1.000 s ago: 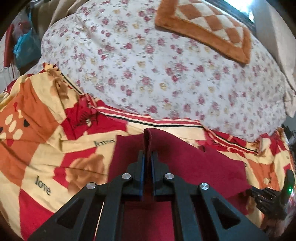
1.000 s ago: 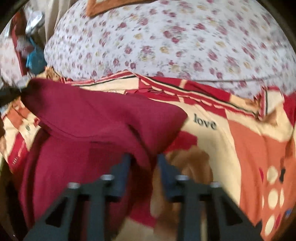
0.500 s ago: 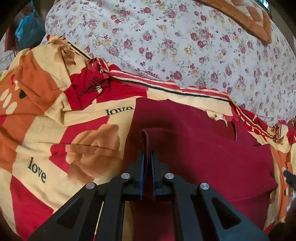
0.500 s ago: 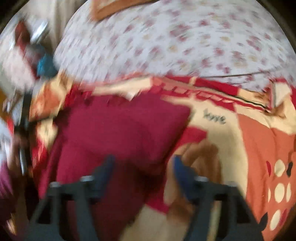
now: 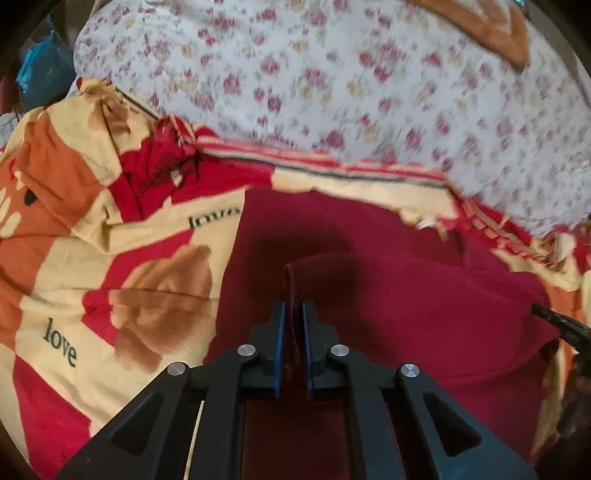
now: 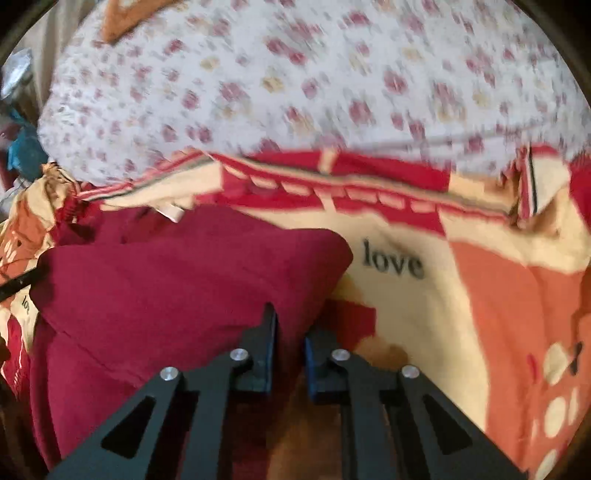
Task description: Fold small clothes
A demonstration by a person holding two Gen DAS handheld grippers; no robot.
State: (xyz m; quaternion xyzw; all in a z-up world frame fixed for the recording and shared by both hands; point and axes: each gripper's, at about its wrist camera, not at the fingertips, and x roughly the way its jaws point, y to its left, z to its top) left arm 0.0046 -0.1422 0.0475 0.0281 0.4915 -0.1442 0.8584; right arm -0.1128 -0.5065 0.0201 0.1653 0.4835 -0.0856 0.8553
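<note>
A dark red garment [image 5: 388, 266] lies folded over on a patterned blanket [image 5: 110, 266]. My left gripper [image 5: 294, 314] is shut on a raised fold of its near left edge and holds it just above the lower layer. In the right wrist view the garment [image 6: 177, 280] lies to the left, and my right gripper [image 6: 290, 325] has narrowed its jaws around the garment's right edge, with cloth between the fingers. The tip of my right gripper shows at the right edge of the left wrist view [image 5: 561, 325]. The left gripper's tip shows at the left edge of the right wrist view [image 6: 22, 282].
A white floral quilt [image 5: 332, 85] rises behind the blanket, with an orange checked cushion [image 5: 491, 29] on top. The blanket carries "love" lettering [image 6: 393, 262] right of the garment. Blue and red clutter [image 5: 40, 74] sits at the far left.
Both grippers have carried the garment's near edge forward over its far part. My right gripper went from open to closed on the right edge. The left stayed shut on the fold.
</note>
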